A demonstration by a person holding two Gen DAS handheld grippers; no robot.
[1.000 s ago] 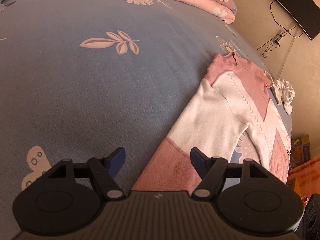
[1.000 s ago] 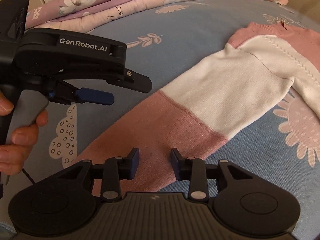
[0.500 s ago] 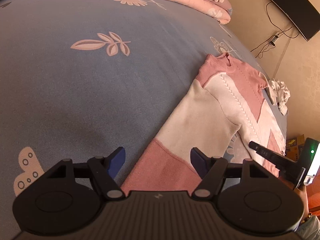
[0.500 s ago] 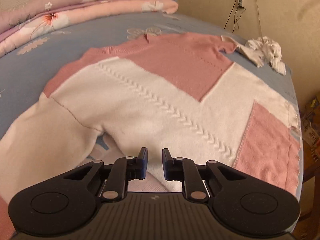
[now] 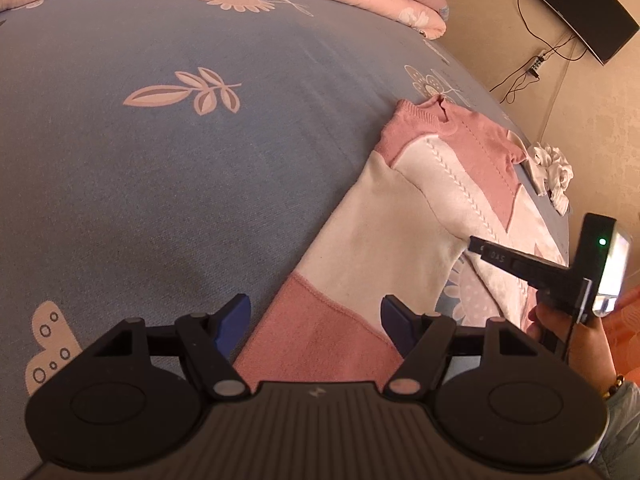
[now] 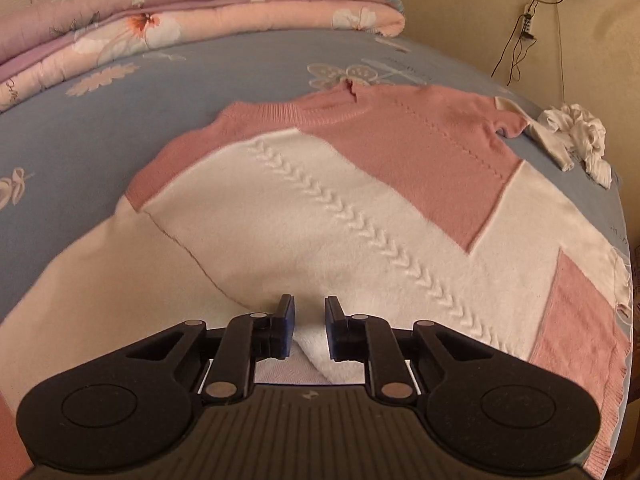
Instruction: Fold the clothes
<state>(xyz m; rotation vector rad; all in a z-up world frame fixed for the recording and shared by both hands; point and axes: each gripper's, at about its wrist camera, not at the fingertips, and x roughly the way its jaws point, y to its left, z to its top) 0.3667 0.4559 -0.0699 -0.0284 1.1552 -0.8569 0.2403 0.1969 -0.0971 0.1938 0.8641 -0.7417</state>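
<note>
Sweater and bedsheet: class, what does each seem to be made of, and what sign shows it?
Sweater: soft knitted yarn, matte and slightly fuzzy; ribbed collar and raised braid stitches show it. Bedsheet: probably woven cotton, matte, with fine weave lines and printed flowers.

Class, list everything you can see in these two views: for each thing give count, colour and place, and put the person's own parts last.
sweater: one, pink and white, spread flat on the bed, neck toward the quilt
bed sheet: one, blue with pale flower prints, under the sweater
folded quilt: one, pink and lilac floral, at the far edge of the bed
crumpled cloth: one, white, by the sweater's far shoulder
screen: one, black, on the wall, cables hanging below
left claw: one, black with blue pads, open over the pink sleeve end
right claw: one, black with blue pads, narrow gap, over the white hem
hand: one, holding the right claw's handle
</note>
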